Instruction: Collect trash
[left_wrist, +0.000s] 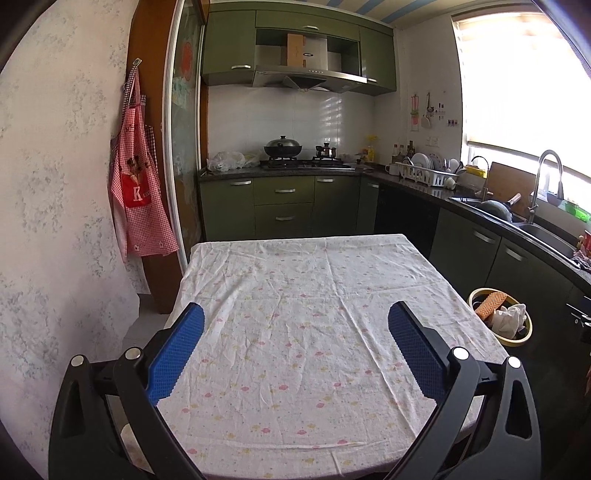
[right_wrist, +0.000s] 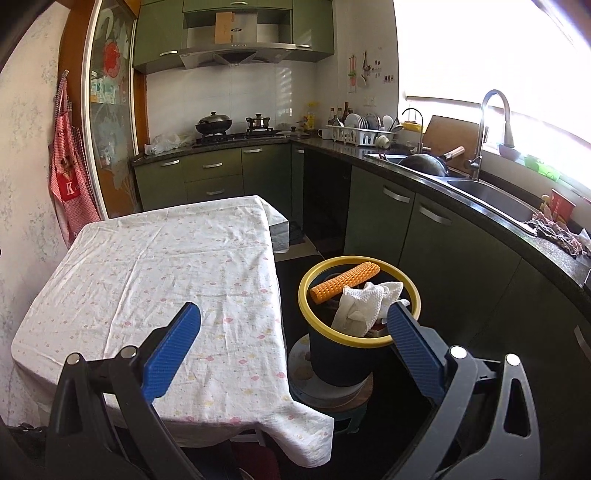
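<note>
Gaping wide and empty, the left gripper (left_wrist: 295, 325) hangs over the near part of a table (left_wrist: 295, 369), its two fingers faced with blue pads (left_wrist: 177, 354) of finely ribbed rubber set in glossy black plastic arms. The table wears a thin white cloth (right_wrist: 166, 277), creased all over and dotted with small pink and yellow marks; its top is bare.

The right gripper (right_wrist: 293, 325) is spread just as wide and grips nothing. Its left finger sits over the cloth's right edge, and its right finger overlaps the near rim of a bin (right_wrist: 332, 365) standing just right of the table. The bin is a round, dark bucket with a yellow rim, set on a low round stool (right_wrist: 332, 398). Inside lie the collected scraps: a crumpled white paper towel (right_wrist: 360, 306) with a dimpled weave, and behind it an orange strip (right_wrist: 345, 282) of bumpy, grid-like foam resting across the far rim.

Farther off, green cabinets (left_wrist: 284, 203) with metal bar handles run under a dark stone counter. A lidded black wok (left_wrist: 283, 147) sits on the stove on the far wall. To the right stands a white dish rack (right_wrist: 354, 134), then a steel sink (right_wrist: 491, 195) with a tall curved tap (right_wrist: 487, 125). A red checked apron (left_wrist: 142, 192) hangs on the left wall.
</note>
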